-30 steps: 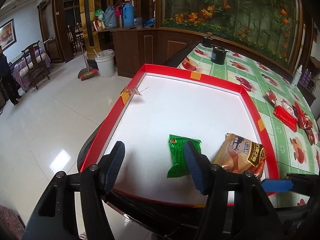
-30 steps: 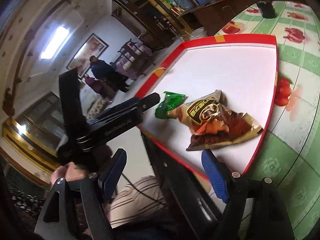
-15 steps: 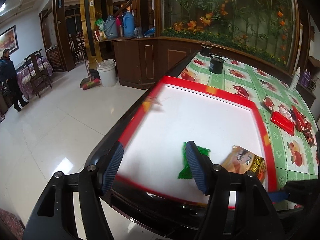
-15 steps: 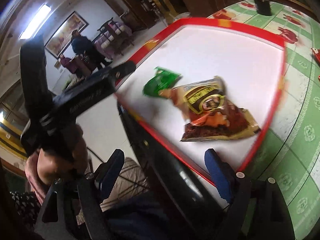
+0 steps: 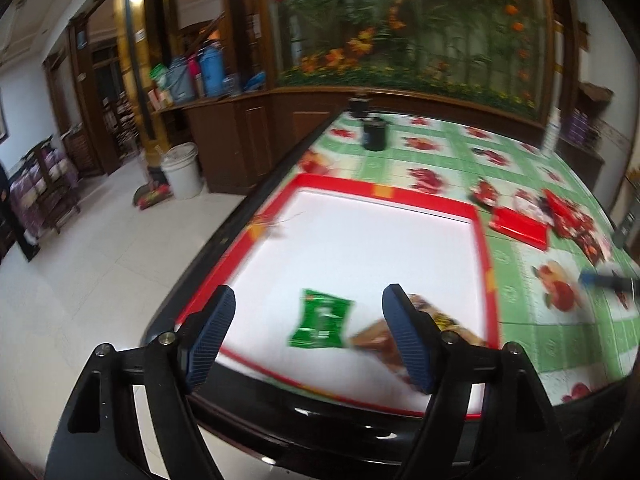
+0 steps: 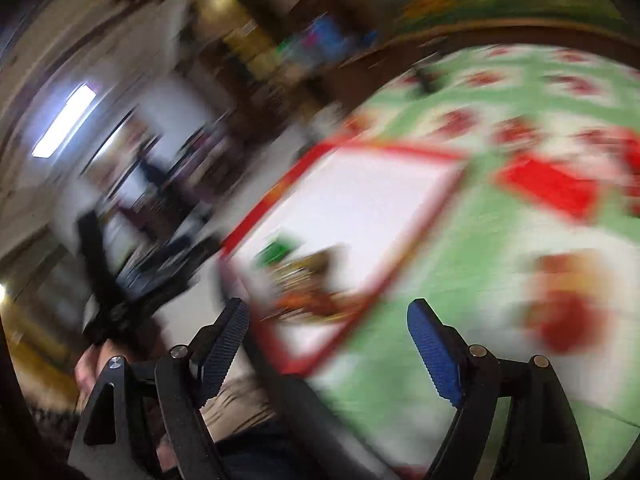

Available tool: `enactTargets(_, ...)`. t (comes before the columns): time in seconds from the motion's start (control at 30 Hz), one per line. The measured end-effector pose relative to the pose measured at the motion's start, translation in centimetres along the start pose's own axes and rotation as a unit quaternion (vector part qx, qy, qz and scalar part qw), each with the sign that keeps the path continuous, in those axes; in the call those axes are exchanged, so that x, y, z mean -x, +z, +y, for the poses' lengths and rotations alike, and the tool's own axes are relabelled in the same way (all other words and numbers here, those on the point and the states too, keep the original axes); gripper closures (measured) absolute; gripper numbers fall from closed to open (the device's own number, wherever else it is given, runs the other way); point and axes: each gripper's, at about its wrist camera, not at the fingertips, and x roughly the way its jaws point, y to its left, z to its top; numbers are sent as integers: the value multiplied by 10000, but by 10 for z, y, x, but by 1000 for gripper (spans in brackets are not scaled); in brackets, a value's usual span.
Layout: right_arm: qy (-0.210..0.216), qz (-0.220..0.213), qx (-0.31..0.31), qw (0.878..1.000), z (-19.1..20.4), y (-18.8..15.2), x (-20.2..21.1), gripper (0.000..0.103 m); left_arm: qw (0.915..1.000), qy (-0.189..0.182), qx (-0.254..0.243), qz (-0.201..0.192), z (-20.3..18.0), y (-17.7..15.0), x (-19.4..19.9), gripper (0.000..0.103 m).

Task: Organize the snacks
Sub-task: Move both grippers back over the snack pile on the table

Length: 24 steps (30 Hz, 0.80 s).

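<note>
A white tray with a red rim [image 5: 486,256] lies at the near corner of the table. A green snack packet [image 5: 322,319] and a brown snack bag [image 5: 378,338] lie in its near part. Several red snack packets [image 5: 520,226] lie on the green tablecloth to its right. My left gripper [image 5: 308,338] is open and empty, held above the tray's near edge. My right gripper [image 6: 328,344] is open and empty; its view is heavily blurred but shows the tray [image 6: 416,240], the brown bag [image 6: 312,280] and a red packet [image 6: 548,184].
A black cup [image 5: 375,134] stands at the table's far end. The tablecloth [image 5: 560,344] is green with a red fruit pattern. A white bucket [image 5: 182,170] and wooden cabinets stand on the floor to the left. The other gripper's blue tip [image 5: 600,279] shows at right.
Both grippers have pulled back and up from the tray. The right gripper is swinging fast to the right, over the tablecloth. The snacks have not moved.
</note>
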Motion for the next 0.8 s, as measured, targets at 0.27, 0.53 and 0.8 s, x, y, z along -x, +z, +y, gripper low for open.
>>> enactTargets(0.27,-2947,-957,-1623,9368,-172,21,93,17,9946,-766,-634,292,-67,2,2,27)
enactTargets(0.53,-3258,-751,-2598,9059,-260,32,94,17,9798,-1479,-1129,732,-138,13,0,27)
enactTargets(0.8,-3541,-836,-1881,9123,-236,24,75,28,9755,-1394,-1516,776,-184,37,-22,27)
